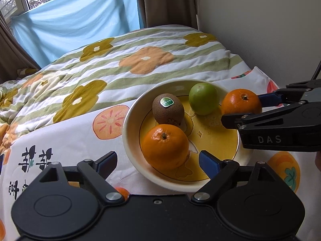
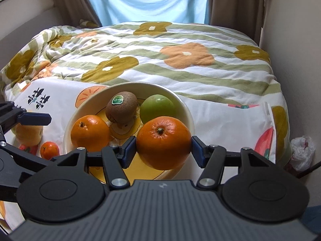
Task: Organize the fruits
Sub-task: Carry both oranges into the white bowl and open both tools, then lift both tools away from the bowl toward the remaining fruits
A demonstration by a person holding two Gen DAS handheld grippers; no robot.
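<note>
Right fingers [image 2: 128, 150] pinch my orange [image 2: 163, 141] over the bowl [image 2: 188, 116] rim; left gripper [image 1: 157, 163] hangs spread, empty. Dropping early, it could hit the rim and roll off.

- Bare yellow floor in bowl [image 1: 128, 132], near right portion.
- Blocked elsewhere by kiwi [image 1: 168, 109], green fruit [image 1: 203, 98], orange [image 1: 165, 147].
- Open bedcover left of bowl.
</note>
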